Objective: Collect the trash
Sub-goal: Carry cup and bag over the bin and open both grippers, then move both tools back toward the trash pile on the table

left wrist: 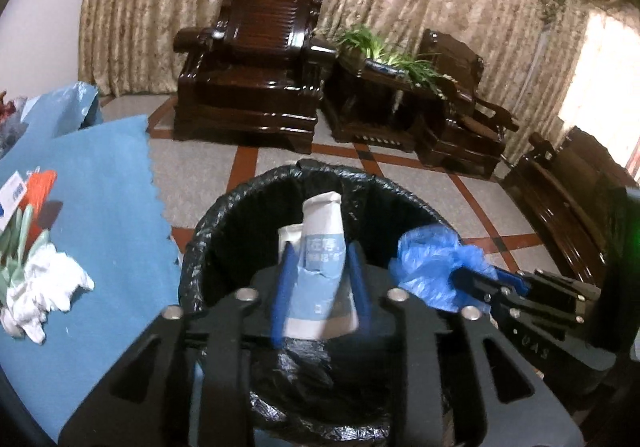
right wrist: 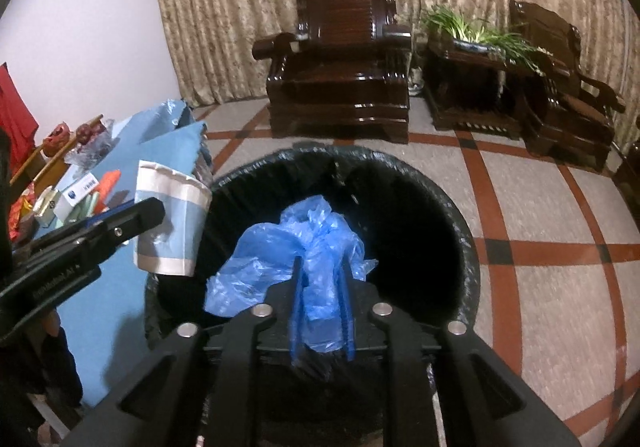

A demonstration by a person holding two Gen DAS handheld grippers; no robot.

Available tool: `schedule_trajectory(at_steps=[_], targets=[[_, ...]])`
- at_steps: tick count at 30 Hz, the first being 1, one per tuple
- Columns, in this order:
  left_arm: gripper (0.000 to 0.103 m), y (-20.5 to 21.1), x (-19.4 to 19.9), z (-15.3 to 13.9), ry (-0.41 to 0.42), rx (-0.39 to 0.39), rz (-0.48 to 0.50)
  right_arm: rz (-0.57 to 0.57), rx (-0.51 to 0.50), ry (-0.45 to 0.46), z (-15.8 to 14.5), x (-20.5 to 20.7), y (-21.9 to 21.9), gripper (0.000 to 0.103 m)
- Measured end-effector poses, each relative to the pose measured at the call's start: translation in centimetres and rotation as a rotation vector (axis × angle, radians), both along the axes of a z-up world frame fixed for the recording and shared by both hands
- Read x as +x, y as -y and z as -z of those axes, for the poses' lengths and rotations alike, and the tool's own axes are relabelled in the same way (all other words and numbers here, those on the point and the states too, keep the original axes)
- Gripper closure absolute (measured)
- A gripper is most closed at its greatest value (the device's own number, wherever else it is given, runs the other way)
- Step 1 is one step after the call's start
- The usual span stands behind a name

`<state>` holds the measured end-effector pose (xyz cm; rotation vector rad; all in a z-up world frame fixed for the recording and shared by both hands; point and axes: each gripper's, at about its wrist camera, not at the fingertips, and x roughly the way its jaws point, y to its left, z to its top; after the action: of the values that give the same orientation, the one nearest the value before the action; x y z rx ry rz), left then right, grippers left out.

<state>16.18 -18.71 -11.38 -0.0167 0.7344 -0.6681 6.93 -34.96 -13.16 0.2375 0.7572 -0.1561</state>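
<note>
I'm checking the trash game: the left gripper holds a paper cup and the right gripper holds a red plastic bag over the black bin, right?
Almost. The plastic bag in the right gripper is blue, not red, as the right wrist view shows. The rest is right: the left gripper holds the paper cup, both over the black bin.

White Chinese characters are printed on the blue band of the paper cup, but they are too blurred to be read. The letters "UAS" are seen on the black body of the right hand-held gripper. Faint lettering ending in "AI" is seen on the left hand-held gripper; the rest cannot be made out.
</note>
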Motion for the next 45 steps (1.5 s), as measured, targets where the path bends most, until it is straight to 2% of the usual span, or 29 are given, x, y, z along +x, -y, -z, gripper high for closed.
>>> schedule_trajectory(at_steps=[1, 4, 7, 9, 11, 13, 18, 32, 45], targets=[[0.052, -0.6, 0.1, 0.3, -0.010, -0.005, -0.002, 0.005, 0.000, -0.002, 0.1, -0.1, 0.2, 0.070], [0.049, -0.9, 0.3, 0.5, -0.023, -0.001, -0.013, 0.019, 0.000, -0.003, 0.2, -0.3, 0.5, 0.061], [0.043, -1.7, 0.3, 0.0, -0.001, 0.004, -0.037, 0.028, 0.001, 0.007, 0.0, -0.5, 0.8, 0.055], [0.036, -2.3, 0.0, -0.5, 0.030, 0.019, -0.057, 0.035, -0.004, 0.020, -0.3, -0.5, 0.7, 0.042], [0.027, -3.0, -0.2, -0.9, 0.058, 0.036, -0.077, 0.046, -0.007, 0.035, -0.7, -0.5, 0.5, 0.016], [0.013, -3.8, -0.2, -1.6, 0.075, 0.050, -0.101, 0.057, -0.004, 0.051, -1.1, -0.5, 0.4, 0.006], [0.009, -6.7, 0.0, -2.3, 0.063, 0.067, -0.163, 0.034, -0.016, 0.071, -2.1, 0.0, -1.2, 0.006], [0.008, -18.6, -0.3, -2.7, 0.087, 0.116, -0.412, -0.131, -0.043, 0.110, -3.3, 3.7, -8.5, 0.006], [0.008, -31.1, 2.3, -2.8, 0.096, 0.151, -0.680, -0.317, -0.042, 0.177, -3.9, 10.3, -19.3, 0.006]])
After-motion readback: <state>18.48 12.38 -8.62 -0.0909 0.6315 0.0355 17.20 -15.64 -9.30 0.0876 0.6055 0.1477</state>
